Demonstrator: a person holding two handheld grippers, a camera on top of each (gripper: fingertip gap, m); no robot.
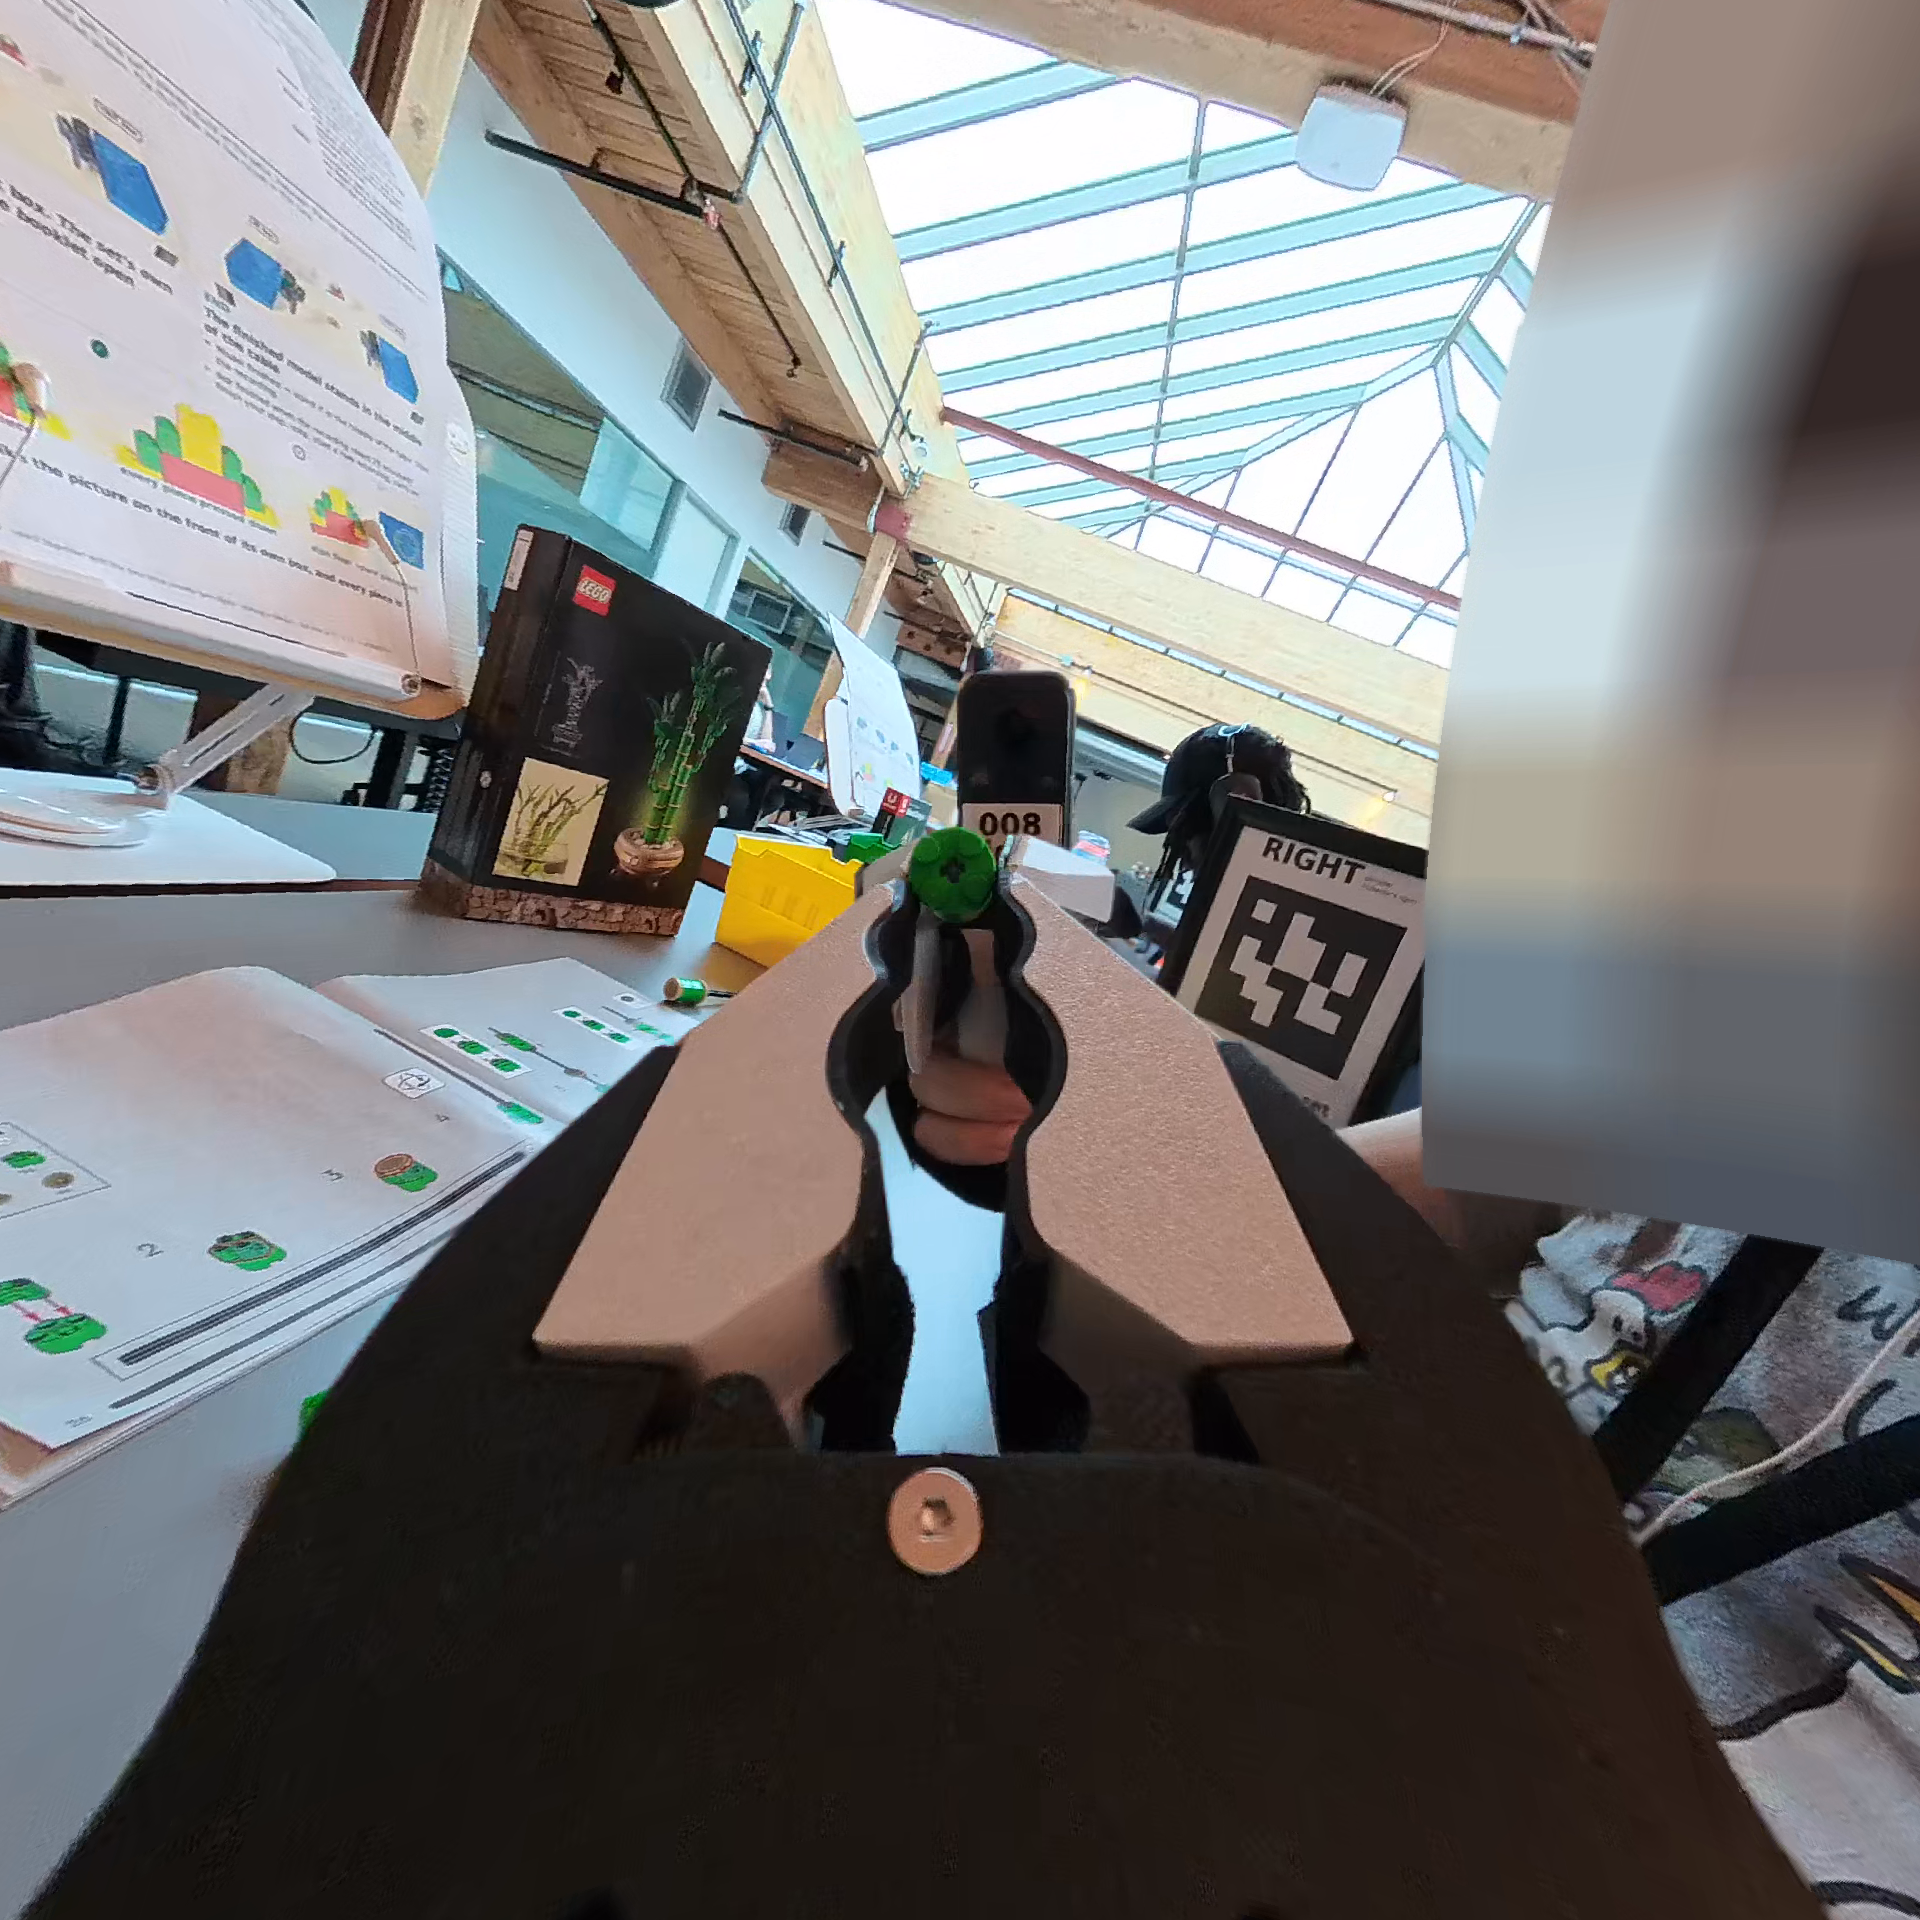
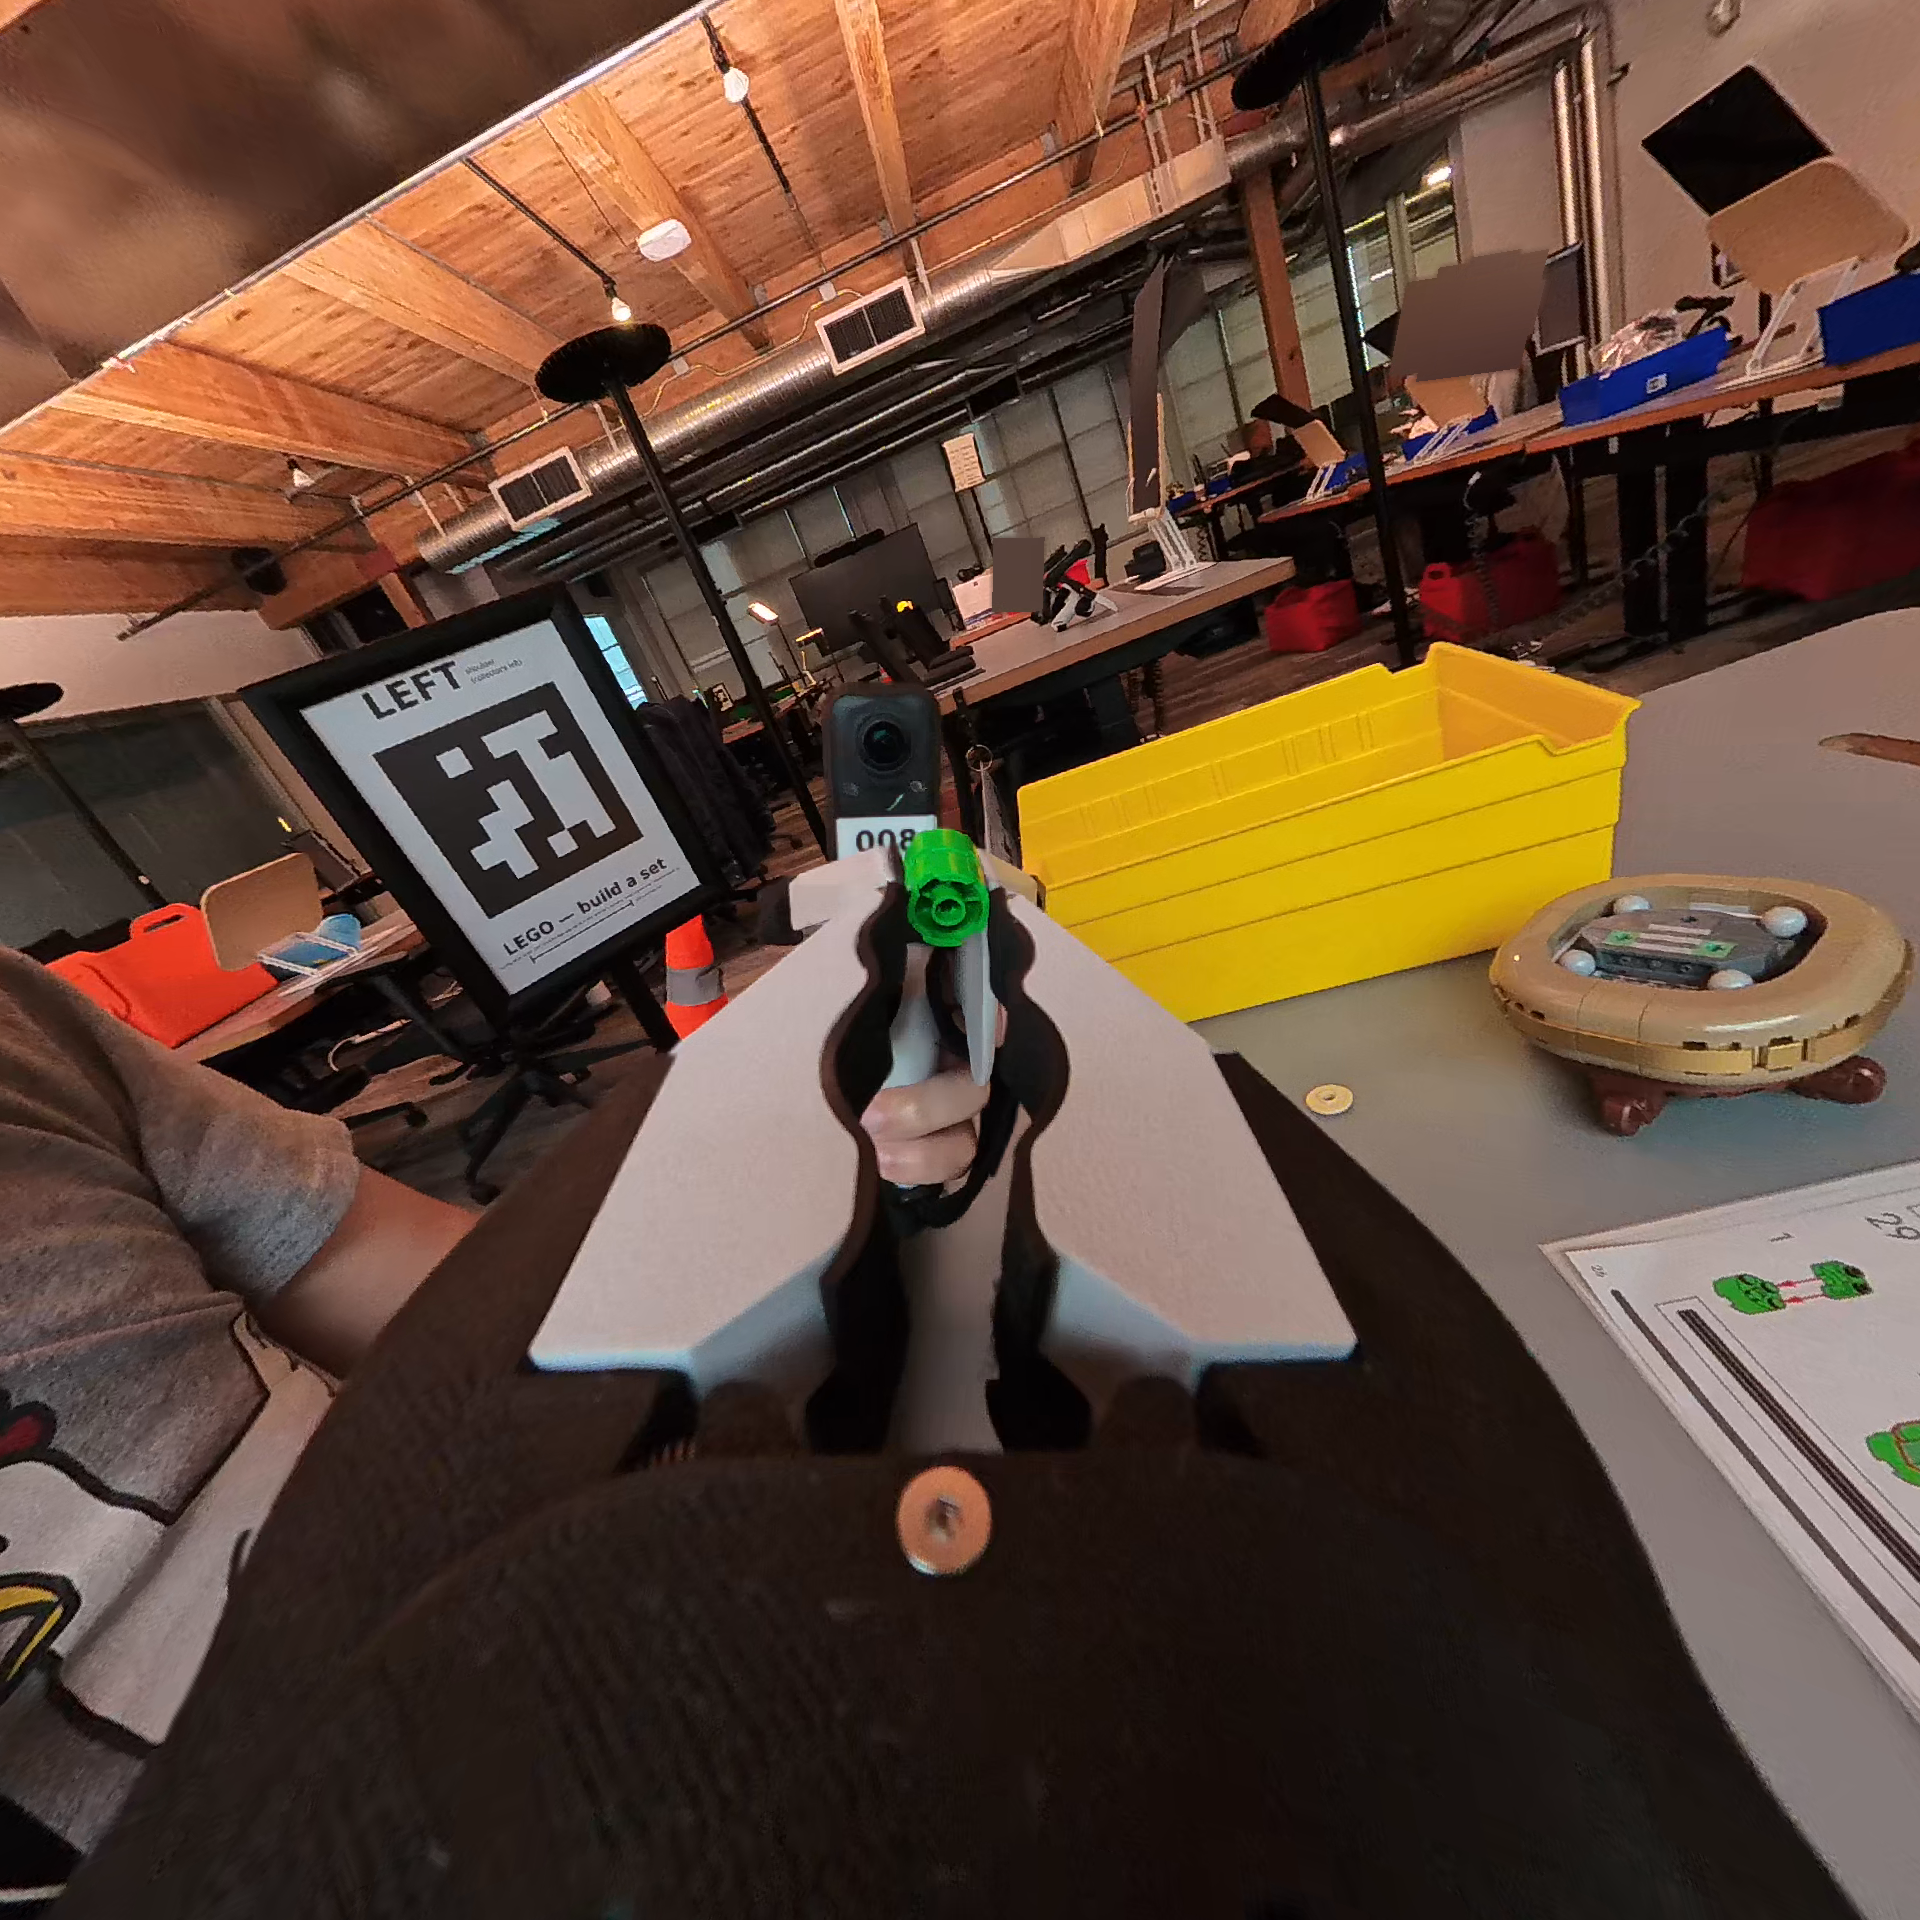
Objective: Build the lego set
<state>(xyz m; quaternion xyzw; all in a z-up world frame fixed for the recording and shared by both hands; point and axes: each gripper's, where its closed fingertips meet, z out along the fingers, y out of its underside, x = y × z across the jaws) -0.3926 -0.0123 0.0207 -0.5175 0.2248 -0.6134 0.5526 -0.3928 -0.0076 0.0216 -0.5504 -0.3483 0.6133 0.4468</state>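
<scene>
The left gripper (image 1: 953,878) and the right gripper (image 2: 943,894) face each other tip to tip above the table (image 2: 1455,1195), just in front of the yellow bin (image 2: 1320,831). Each has its jaws clenched on a small round green piece (image 1: 951,875), and the two pieces meet end to end. The tan pot base (image 2: 1694,997) sits beside the bin, with the open booklet (image 1: 260,1143) nearby.

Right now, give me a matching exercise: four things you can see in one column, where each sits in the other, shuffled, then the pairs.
1. round green Lego piece
2. yellow plastic bin
3. tan round Lego base
4. small tan ring

A. lying flat on the grey table
B. behind the tan base, open top
C. pinched between both claws
D. standing on brown feet

Pairs: 1-C, 2-B, 3-D, 4-A
</scene>
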